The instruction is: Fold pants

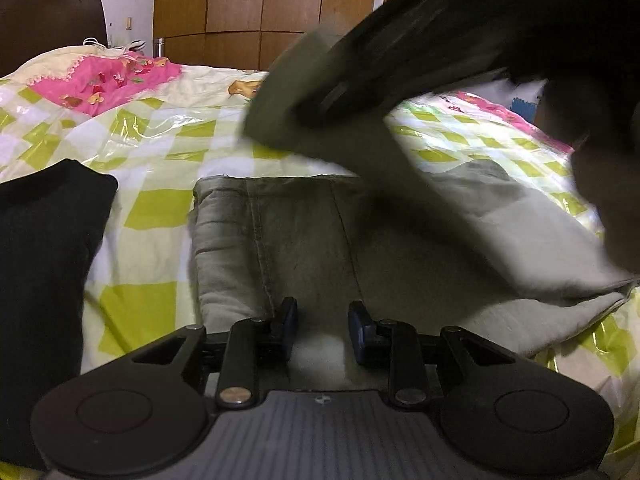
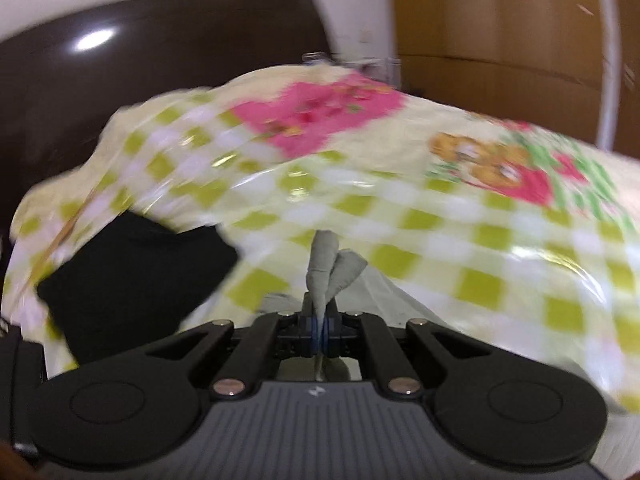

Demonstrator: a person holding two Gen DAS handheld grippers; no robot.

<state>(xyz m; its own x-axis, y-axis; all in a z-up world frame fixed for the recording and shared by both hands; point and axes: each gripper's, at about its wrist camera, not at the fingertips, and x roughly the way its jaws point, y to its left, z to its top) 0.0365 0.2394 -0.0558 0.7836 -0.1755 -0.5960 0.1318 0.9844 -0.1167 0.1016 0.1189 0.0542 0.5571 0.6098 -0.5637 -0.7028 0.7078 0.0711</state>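
Grey pants (image 1: 304, 232) lie flat on the checked bed cover, waistband edge toward the far side. My left gripper (image 1: 323, 322) hovers just over their near part with its jaws apart and nothing pinched between the pads. A fold of the same pants (image 1: 280, 92) hangs lifted and blurred at the upper right, carried by a dark blurred tool above it. In the right wrist view my right gripper (image 2: 321, 330) is shut on a bunched tip of grey pants fabric (image 2: 332, 268) that sticks up past the pads.
A black folded garment (image 1: 44, 260) lies on the bed to the left, also visible as a black garment (image 2: 136, 280) from the right wrist. The yellow-green checked cover (image 1: 152, 208) has a glossy plastic layer. Behind are a brown headboard (image 2: 160, 60) and wooden wardrobe (image 1: 260, 8).
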